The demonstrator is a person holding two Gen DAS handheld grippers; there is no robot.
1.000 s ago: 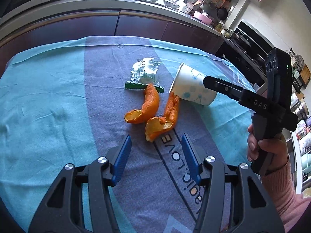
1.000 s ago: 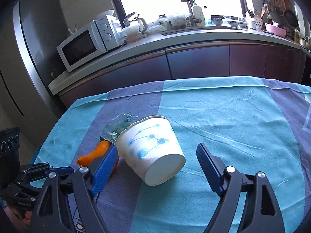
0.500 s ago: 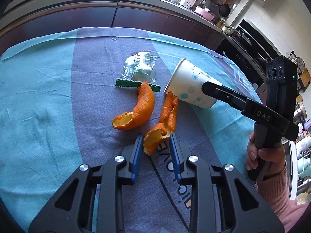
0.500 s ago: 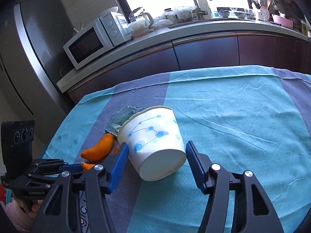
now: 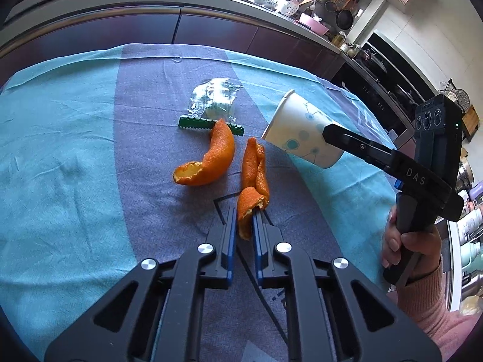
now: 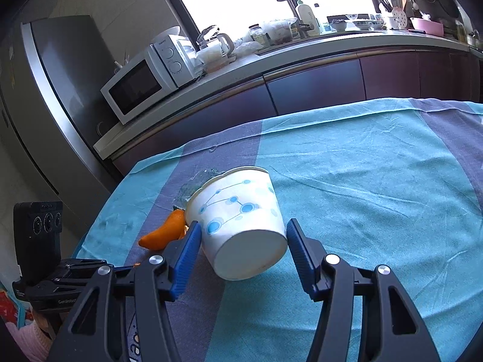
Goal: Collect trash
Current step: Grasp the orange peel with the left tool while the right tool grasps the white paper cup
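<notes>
My left gripper [image 5: 244, 212] is shut on the near end of a long orange peel [image 5: 253, 178] lying on the blue tablecloth. A second, curved orange peel [image 5: 211, 160] lies just to its left. A clear plastic wrapper with a green strip [image 5: 211, 105] lies beyond them. A white paper cup with blue dots [image 6: 241, 220] lies on its side, base toward my right gripper [image 6: 243, 229]. The right fingers sit on either side of the cup, touching or nearly touching it. The cup [image 5: 302, 132] and right gripper [image 5: 356, 141] also show in the left wrist view.
The blue and grey tablecloth [image 6: 377, 166] covers the table. A dark kitchen counter [image 6: 302, 57] runs behind it with a microwave [image 6: 145, 78], kettle and bottles. A fridge [image 6: 45, 105] stands at the left.
My left gripper moved forward and closed on the near orange peel. My right gripper closed in from wide open onto the sides of the cup.
</notes>
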